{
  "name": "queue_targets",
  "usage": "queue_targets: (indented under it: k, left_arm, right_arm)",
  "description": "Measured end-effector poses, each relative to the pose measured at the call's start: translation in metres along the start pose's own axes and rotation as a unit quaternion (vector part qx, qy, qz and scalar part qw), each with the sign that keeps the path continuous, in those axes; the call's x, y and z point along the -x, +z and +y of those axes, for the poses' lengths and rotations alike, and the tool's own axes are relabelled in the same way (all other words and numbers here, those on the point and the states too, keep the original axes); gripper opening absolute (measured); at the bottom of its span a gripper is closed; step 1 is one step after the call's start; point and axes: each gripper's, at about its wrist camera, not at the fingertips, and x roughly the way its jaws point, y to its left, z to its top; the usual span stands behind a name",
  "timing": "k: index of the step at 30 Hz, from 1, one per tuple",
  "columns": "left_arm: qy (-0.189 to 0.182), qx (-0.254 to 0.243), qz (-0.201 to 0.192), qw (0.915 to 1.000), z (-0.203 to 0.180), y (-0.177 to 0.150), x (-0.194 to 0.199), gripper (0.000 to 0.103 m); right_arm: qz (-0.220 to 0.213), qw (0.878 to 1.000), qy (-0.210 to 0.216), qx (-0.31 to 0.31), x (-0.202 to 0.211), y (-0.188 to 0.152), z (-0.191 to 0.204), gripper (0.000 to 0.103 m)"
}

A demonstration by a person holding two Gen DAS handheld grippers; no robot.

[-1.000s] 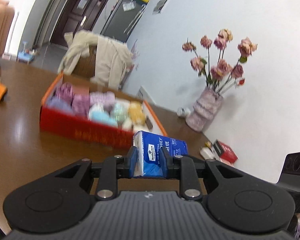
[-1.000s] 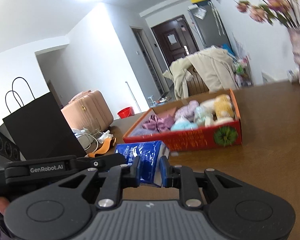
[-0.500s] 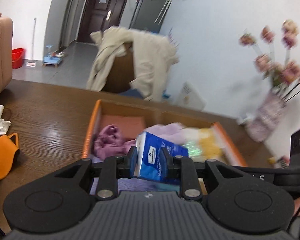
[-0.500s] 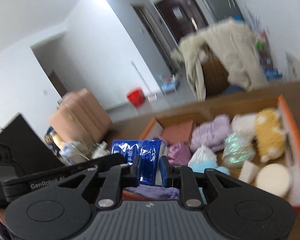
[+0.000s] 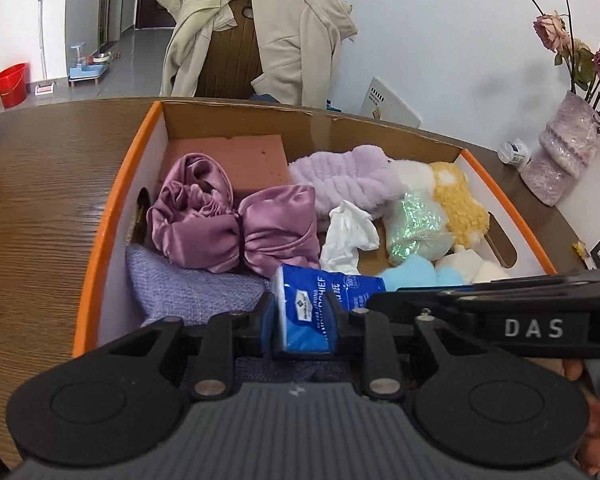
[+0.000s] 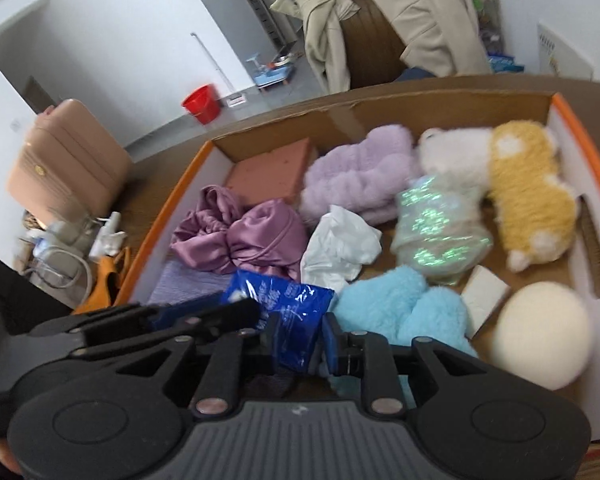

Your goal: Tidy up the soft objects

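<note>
A blue tissue pack [image 5: 328,284] hangs over the near end of an orange-rimmed cardboard box [image 5: 112,208]. My left gripper [image 5: 300,308] clasps one end and its jaws are opening, pads touching the pack. My right gripper [image 6: 300,328] clasps the other end of the tissue pack [image 6: 284,300]; its jaws are opening too. The box holds a purple satin cloth [image 5: 236,232], lilac knit cloth [image 5: 188,288], pink sponge [image 5: 236,160], lilac fluffy band [image 5: 352,176], crumpled white tissue [image 5: 348,236], glittery pouch [image 5: 416,228], yellow plush [image 5: 460,204], blue fluffy piece [image 6: 400,304] and cream ball [image 6: 540,332].
The box sits on a brown wooden table [image 5: 44,184]. A vase of dried flowers [image 5: 564,152] and a small jar [image 5: 514,152] stand at the right by the wall. A chair draped with a beige coat [image 5: 260,32] is behind. An orange item and cables [image 6: 104,280] lie left of the box.
Both grippers carried the tissue pack from beside the box to above its near end and tipped downward. The box contents now fill both views.
</note>
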Motion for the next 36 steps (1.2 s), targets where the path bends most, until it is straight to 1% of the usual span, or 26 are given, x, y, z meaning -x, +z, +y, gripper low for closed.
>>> queue_targets:
  k: [2, 5, 7, 8, 9, 13, 15, 17, 19, 21, 22, 23, 24, 26, 28, 29, 32, 33, 34, 36]
  left_arm:
    - [0.001, 0.003, 0.002, 1.0000, 0.000, 0.001, 0.002, 0.030]
    - [0.004, -0.008, -0.001, 1.0000, -0.002, 0.004, 0.008, 0.033]
    - [0.009, -0.011, -0.011, 0.9998, -0.004, 0.004, 0.019, 0.039]
    - [0.011, -0.013, -0.017, 0.9997, -0.006, 0.004, 0.025, 0.043]
    - [0.014, -0.015, -0.024, 0.9995, -0.007, 0.006, 0.032, 0.043]
    - [0.022, -0.020, -0.049, 0.9983, -0.013, 0.011, 0.064, 0.044]
    - [0.031, -0.024, -0.067, 0.9970, -0.015, 0.011, 0.085, 0.051]
    - [0.047, -0.031, -0.089, 0.9944, -0.018, 0.009, 0.104, 0.056]
    - [0.061, -0.031, -0.117, 0.9908, -0.020, 0.004, 0.122, 0.065]
    - [0.074, -0.030, -0.148, 0.9857, -0.023, -0.006, 0.139, 0.085]
    - [0.084, -0.031, -0.164, 0.9824, -0.025, -0.012, 0.144, 0.089]
    - [0.093, -0.037, -0.186, 0.9775, -0.028, -0.020, 0.150, 0.095]
    - [0.100, -0.043, -0.203, 0.9732, -0.031, -0.026, 0.154, 0.101]
    - [0.114, -0.049, -0.228, 0.9658, -0.034, -0.039, 0.159, 0.103]
    - [0.110, -0.049, -0.249, 0.9611, -0.035, -0.051, 0.163, 0.103]
    - [0.108, -0.048, -0.258, 0.9588, -0.035, -0.056, 0.165, 0.103]
    - [0.106, -0.053, -0.288, 0.9503, -0.039, -0.071, 0.172, 0.103]
    - [0.106, -0.056, -0.298, 0.9471, -0.040, -0.076, 0.176, 0.103]
    - [0.105, -0.059, -0.305, 0.9447, -0.041, -0.080, 0.179, 0.103]
    - [0.100, -0.063, -0.308, 0.9438, -0.044, -0.086, 0.185, 0.103]
  right_arm:
    - [0.000, 1.000, 0.001, 0.000, 0.005, 0.000, 0.000, 0.022]
    - [-0.009, 1.000, -0.006, 0.000, 0.012, 0.003, 0.001, 0.023]
    - [-0.014, 1.000, -0.009, 0.001, 0.019, 0.004, 0.002, 0.024]
    - [-0.017, 1.000, -0.013, 0.003, 0.022, 0.004, 0.003, 0.027]
    - [-0.021, 1.000, -0.017, 0.006, 0.025, 0.004, 0.005, 0.029]
    - [-0.046, 0.998, -0.034, 0.020, 0.056, 0.004, 0.013, 0.030]
    - [-0.061, 0.997, -0.043, 0.029, 0.078, 0.003, 0.017, 0.038]
    - [-0.083, 0.994, -0.066, 0.039, 0.102, 0.000, 0.020, 0.040]
    - [-0.109, 0.989, -0.090, 0.043, 0.126, -0.006, 0.021, 0.049]
    - [-0.146, 0.980, -0.120, 0.057, 0.149, -0.018, 0.022, 0.067]
    - [-0.168, 0.974, -0.132, 0.069, 0.157, -0.026, 0.024, 0.071]
    - [-0.193, 0.968, -0.141, 0.083, 0.166, -0.037, 0.026, 0.080]
    - [-0.208, 0.963, -0.145, 0.094, 0.170, -0.045, 0.028, 0.086]
    - [-0.238, 0.953, -0.149, 0.117, 0.179, -0.064, 0.031, 0.086]
    - [-0.269, 0.941, -0.157, 0.129, 0.184, -0.081, 0.033, 0.088]
    - [-0.291, 0.933, -0.164, 0.131, 0.186, -0.091, 0.033, 0.091]
    - [-0.356, 0.906, -0.183, 0.137, 0.188, -0.114, 0.032, 0.092]
    - [-0.371, 0.900, -0.185, 0.137, 0.188, -0.121, 0.030, 0.092]
    - [-0.379, 0.897, -0.184, 0.135, 0.190, -0.127, 0.029, 0.092]
    - [-0.382, 0.897, -0.181, 0.128, 0.190, -0.134, 0.030, 0.092]
